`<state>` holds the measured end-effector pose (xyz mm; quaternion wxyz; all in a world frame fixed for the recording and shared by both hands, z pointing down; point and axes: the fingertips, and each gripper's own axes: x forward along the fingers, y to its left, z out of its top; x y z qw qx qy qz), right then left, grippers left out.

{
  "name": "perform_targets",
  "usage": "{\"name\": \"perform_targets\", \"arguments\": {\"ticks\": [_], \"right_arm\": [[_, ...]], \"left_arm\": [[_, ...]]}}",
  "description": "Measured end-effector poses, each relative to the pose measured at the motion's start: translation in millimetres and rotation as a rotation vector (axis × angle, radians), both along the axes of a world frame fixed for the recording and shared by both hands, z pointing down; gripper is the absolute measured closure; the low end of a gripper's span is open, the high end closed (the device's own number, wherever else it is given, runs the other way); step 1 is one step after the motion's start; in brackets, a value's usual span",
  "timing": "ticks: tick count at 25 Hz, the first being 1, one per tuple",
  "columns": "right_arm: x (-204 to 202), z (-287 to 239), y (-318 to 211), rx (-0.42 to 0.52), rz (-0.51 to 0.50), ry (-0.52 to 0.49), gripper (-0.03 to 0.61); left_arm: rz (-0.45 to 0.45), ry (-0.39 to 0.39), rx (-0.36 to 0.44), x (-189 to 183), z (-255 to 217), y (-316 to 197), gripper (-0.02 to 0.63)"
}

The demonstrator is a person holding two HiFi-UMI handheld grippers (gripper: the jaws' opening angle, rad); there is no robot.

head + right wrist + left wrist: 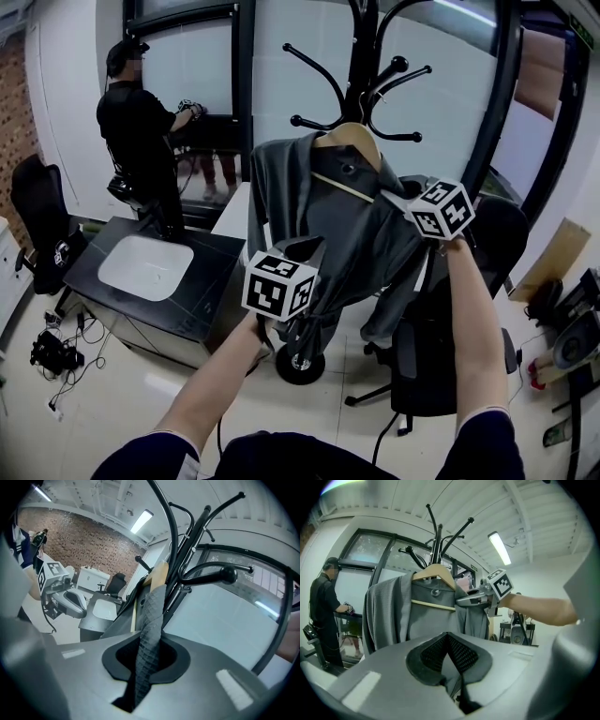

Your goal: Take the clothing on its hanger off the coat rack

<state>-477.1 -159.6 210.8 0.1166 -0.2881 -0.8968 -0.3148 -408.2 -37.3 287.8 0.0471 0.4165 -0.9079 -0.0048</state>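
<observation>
**Right gripper point(147, 654) and left gripper point(449, 657) both pinch the grey jacket point(349, 230)**

The right gripper's jaws are closed on a fold of the jacket's ribbed fabric up at its shoulder, just beside the end of the wooden hanger point(349, 137). The left gripper is lower down, with its jaws nearly together and a strip of the same cloth caught between its pads, near the jacket's bottom edge. The jacket hangs open-fronted on the hanger, which sits among the lower hooks of the black coat rack point(362, 56). The rack's round base stands on the pale floor point(141, 394). A black office chair point(441, 356) stands just beside the rack. A dark table point(202, 309) is off to the left, and a person point(136, 127) in black stands beyond its far edge.
</observation>
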Motion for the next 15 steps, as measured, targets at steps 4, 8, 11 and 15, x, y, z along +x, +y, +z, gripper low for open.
{"name": "perform_targets", "arguments": {"ticks": [4, 8, 11, 15], "right_arm": [[7.5, -16.0, -2.9, 0.037, -0.012, -0.018, 0.555], [15.5, -23.6, 1.1, 0.065, -0.031, -0.027, 0.555], [21.9, -31.5, 6.1, 0.071, -0.045, -0.036, 0.555], [24.6, -42.9, 13.9, 0.081, -0.067, -0.033, 0.555]], "left_arm": [[0.012, -0.021, 0.008, 4.4, -12.9, -6.7, 0.601], [0.018, -0.042, 0.016, 9.1, -23.2, -7.2, 0.601], [0.017, -0.053, 0.023, 13.9, -29.7, -5.8, 0.601], [0.010, -0.063, 0.033, 17.7, -38.5, -3.8, 0.601]]}}
